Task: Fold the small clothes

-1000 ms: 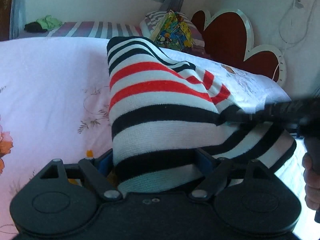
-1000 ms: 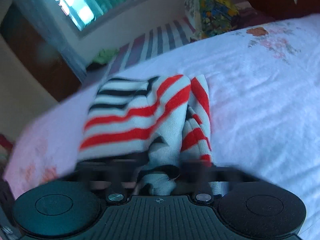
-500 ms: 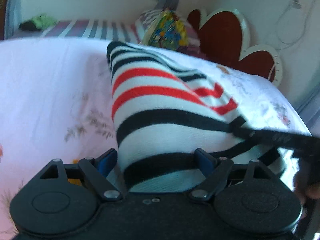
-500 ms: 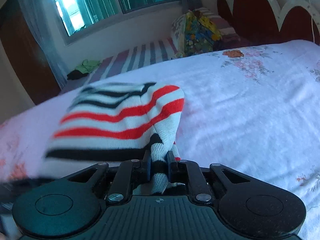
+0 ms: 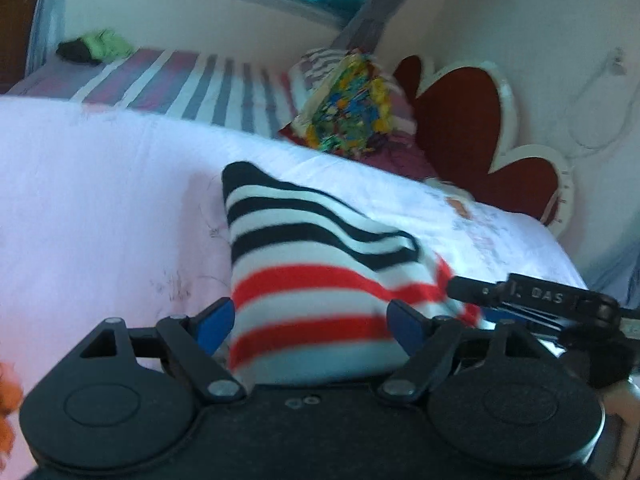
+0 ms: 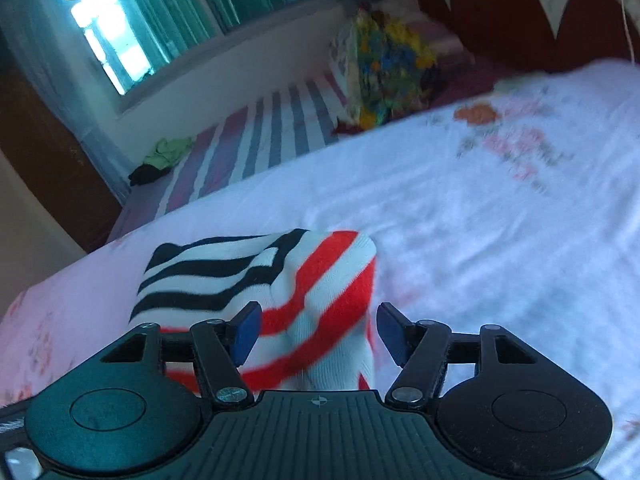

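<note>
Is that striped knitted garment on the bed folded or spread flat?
Folded: the red, black and white striped knitted garment lies doubled over, its black-striped layer overlapping the red-striped one.

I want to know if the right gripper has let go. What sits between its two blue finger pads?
The folded red, black and white striped knit garment, seen in the right wrist view. The right gripper has just been opening, with its pads apart.
</note>
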